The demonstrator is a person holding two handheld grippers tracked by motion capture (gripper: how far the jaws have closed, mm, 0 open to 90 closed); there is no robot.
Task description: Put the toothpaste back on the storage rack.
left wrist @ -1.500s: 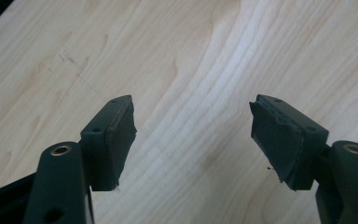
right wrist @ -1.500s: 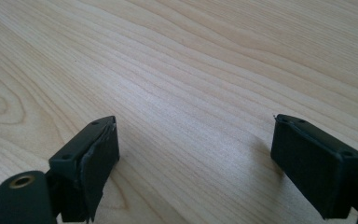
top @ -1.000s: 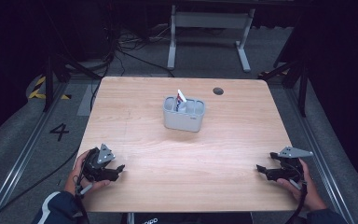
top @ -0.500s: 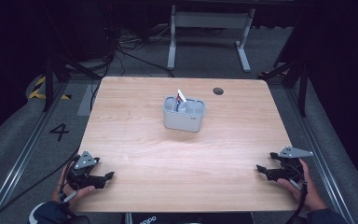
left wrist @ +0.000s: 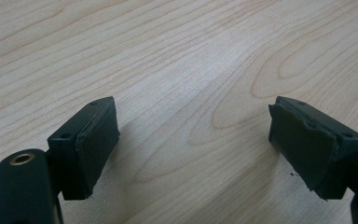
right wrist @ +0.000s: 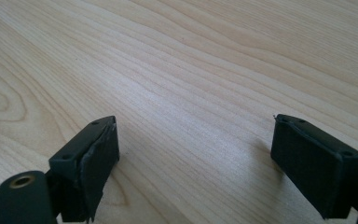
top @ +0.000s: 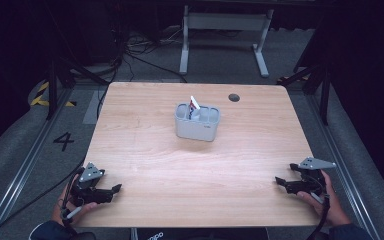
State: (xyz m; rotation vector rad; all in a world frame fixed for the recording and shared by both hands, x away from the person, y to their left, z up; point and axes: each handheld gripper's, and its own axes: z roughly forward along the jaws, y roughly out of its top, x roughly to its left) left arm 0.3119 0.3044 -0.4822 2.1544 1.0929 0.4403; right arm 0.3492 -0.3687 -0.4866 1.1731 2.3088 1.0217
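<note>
The bin point(top: 197, 122) stands upright on the counter point(top: 200, 170), slightly toward its far edge from centre. It is a grey rectangular container with its long axis running across the counter, left to right; dividers split it into compartments, their number not clear. A white item point(top: 194, 106) with red and blue marking leans out of the bin's left end, tilted up and away; what it is cannot be made out.

The left gripper point(top: 111, 191) lies well apart from the bin, toward the near left corner, held by the left hand point(top: 69, 205). Its jaws point right, along the near edge. In the left gripper view the gripper point(left wrist: 193, 140) has its jaws spread wide, with bare wood grain between them and nothing held.

The right gripper point(top: 280, 182) lies well apart from the bin, toward the near right corner, in the right hand point(top: 330, 202). Its jaws point left. In the right gripper view the gripper point(right wrist: 193, 149) shows jaws likewise spread, holding nothing.

A dark round hole point(top: 234, 97) sits beyond the bin to the right. The floor beyond the counter is dark; cables and a frame there are hard to resolve.
</note>
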